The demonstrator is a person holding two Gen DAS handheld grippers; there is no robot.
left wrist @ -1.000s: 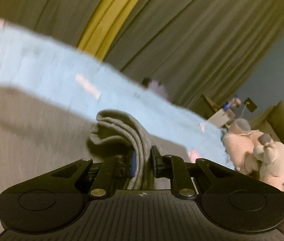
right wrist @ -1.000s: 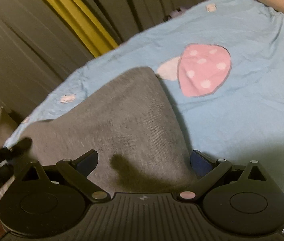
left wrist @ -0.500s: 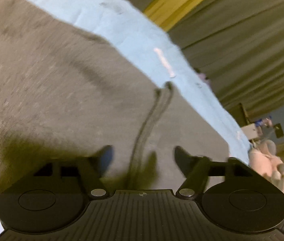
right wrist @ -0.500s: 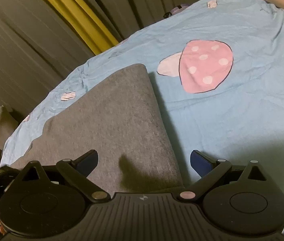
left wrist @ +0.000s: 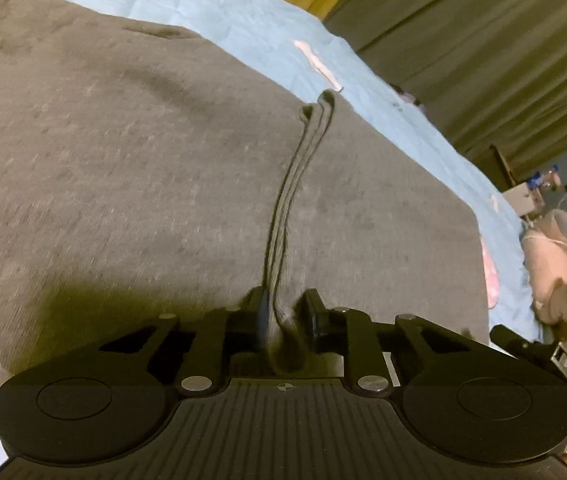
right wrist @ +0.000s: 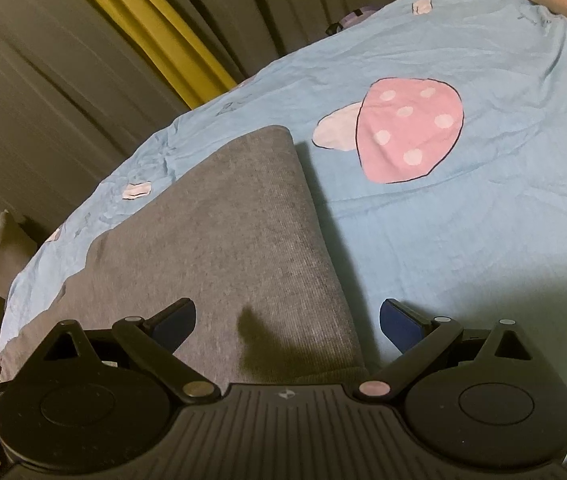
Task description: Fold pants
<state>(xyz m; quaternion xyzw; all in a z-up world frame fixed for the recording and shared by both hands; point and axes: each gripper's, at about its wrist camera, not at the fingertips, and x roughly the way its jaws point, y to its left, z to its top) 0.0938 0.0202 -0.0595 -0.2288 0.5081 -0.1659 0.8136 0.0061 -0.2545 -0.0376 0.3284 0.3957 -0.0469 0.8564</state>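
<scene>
The grey pants [left wrist: 131, 168] lie spread on a light blue bedsheet [left wrist: 243, 20]. My left gripper [left wrist: 285, 312] is shut on a raised edge of the pants [left wrist: 283, 216], a thin layered ridge that runs away from the fingers. In the right wrist view the folded pants [right wrist: 223, 248] lie flat under my right gripper [right wrist: 287, 320], which is open and empty just above the cloth near its right edge. The bedsheet [right wrist: 463, 248] shows there too.
A pink mushroom print [right wrist: 407, 128] is on the sheet right of the pants. A plush toy [left wrist: 559, 264] lies at the bed's right end. Grey and yellow curtains [right wrist: 123, 40] hang behind the bed. A small stand with objects [left wrist: 531, 192] is beyond the bed.
My left gripper opened half a second ago and has now shut again on the pants' edge, low over the cloth. The right gripper stayed open and barely moved.
</scene>
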